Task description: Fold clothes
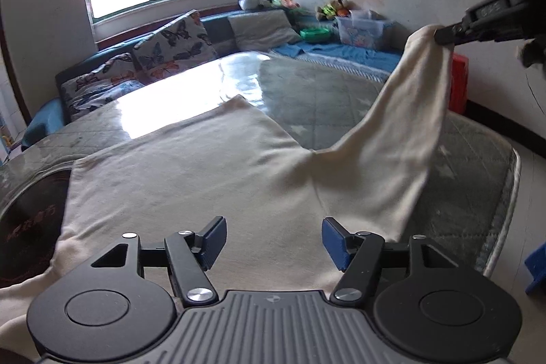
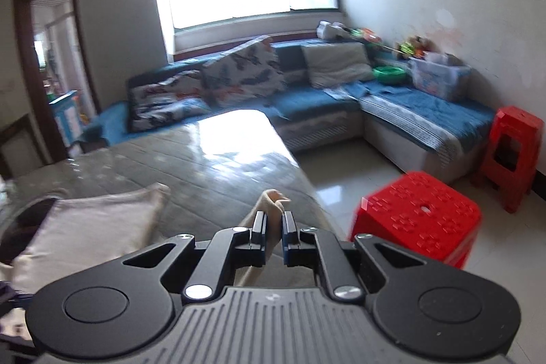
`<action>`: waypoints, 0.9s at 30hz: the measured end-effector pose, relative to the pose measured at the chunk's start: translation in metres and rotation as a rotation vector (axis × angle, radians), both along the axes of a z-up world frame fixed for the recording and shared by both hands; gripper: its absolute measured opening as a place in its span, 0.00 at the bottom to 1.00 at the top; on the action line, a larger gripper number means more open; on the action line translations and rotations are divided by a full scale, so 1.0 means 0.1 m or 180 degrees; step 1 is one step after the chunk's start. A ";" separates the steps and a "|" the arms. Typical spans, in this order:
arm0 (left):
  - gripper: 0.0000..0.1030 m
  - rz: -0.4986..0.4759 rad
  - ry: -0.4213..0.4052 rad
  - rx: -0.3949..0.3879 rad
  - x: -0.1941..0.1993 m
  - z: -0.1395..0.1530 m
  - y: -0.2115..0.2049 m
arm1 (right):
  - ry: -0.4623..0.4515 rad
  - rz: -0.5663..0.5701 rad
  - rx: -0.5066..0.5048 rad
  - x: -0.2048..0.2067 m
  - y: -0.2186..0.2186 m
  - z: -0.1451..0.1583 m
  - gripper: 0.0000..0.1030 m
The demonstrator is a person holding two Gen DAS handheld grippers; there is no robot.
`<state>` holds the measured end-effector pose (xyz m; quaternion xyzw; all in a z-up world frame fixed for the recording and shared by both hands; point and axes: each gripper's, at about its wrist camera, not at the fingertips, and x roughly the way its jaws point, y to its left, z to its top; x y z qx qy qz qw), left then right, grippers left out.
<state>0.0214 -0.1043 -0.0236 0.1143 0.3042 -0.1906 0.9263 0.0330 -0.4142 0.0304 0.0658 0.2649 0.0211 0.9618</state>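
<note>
While the cream garment (image 1: pixel 191 179) lies spread flat across the grey quilted table (image 1: pixel 317 104), its body filling the left and near part of the top, only one piece of it is off the surface. At the far left a dark round patch (image 1: pixel 34 220) on the table shows past the cloth's edge. Next comes the left gripper (image 1: pixel 273 243), hovering over the near middle of the garment with its blue-padded jaws standing apart and nothing between them; the cloth lies directly under and ahead of it. Further right, the sleeve (image 1: pixel 402 125) rises from the body at a slant, up and away to the far right, so its long axis runs from the shoulder seam to the cuff. That cuff is pinched in the right gripper (image 1: pixel 443 34), whose jaws are clamped together on the fabric, a small fold poking out past the tips in the right wrist view (image 2: pixel 274 198). Beyond the table's right edge stand two red stools (image 2: pixel 419 214).

My judgement: the fold turns on carrying the cuff leftward, back along that sleeve axis and over the body. The right hand already has it; the left is nearer the body and could pin it.
</note>
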 end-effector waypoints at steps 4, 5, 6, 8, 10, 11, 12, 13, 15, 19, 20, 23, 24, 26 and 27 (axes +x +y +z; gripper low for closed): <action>0.65 0.0179 -0.0076 -0.0055 -0.01 0.08 0.25 | -0.0107 0.0339 0.0008 -0.05 0.30 0.27 0.07; 0.66 0.0226 -0.0094 -0.0068 -0.01 0.09 0.31 | -0.0136 0.0437 -0.0010 -0.06 0.41 0.33 0.07; 0.66 0.0271 -0.0105 -0.0081 -0.03 0.10 0.38 | -0.0169 0.0552 -0.0033 -0.06 0.54 0.40 0.07; 0.66 0.0371 -0.0126 -0.0107 -0.05 0.12 0.52 | -0.0226 0.0774 -0.0065 -0.07 0.80 0.51 0.07; 0.66 0.0466 -0.0148 -0.0133 -0.08 0.13 0.66 | -0.0234 0.0985 -0.0089 -0.04 1.06 0.56 0.07; 0.67 0.0511 -0.0154 -0.0150 -0.10 0.13 0.72 | -0.0230 0.1093 -0.0109 -0.02 1.20 0.57 0.07; 0.67 0.0556 -0.0161 -0.0167 -0.12 0.13 0.78 | -0.0223 0.1176 -0.0125 -0.01 1.31 0.57 0.07; 0.67 0.0599 -0.0165 -0.0181 -0.14 0.13 0.84 | -0.0210 0.1266 -0.0141 0.00 1.42 0.56 0.07; 0.67 0.0667 -0.0156 -0.0194 -0.18 0.12 0.93 | -0.0165 0.1475 -0.0168 0.03 1.69 0.52 0.07; 0.68 0.0802 -0.0137 -0.0218 -0.27 0.08 1.13 | -0.0016 0.1842 -0.0225 0.08 2.20 0.32 0.07; 0.68 0.0832 -0.0126 -0.0220 -0.29 0.07 1.16 | 0.0034 0.1907 -0.0236 0.08 2.30 0.25 0.07; 0.68 0.0910 -0.0100 -0.0227 -0.33 0.04 1.26 | 0.0177 0.2079 -0.0256 0.08 2.55 0.08 0.07; 0.68 0.0934 -0.0092 -0.0228 -0.35 0.03 1.29 | 0.0213 0.2112 -0.0252 0.07 2.58 0.04 0.08; 0.68 0.0967 -0.0082 -0.0223 -0.36 0.03 1.32 | 0.0287 0.2178 -0.0242 0.06 2.66 -0.05 0.11; 0.68 0.0982 -0.0078 -0.0221 -0.36 0.03 1.34 | 0.0324 0.2211 -0.0237 0.06 2.70 -0.09 0.12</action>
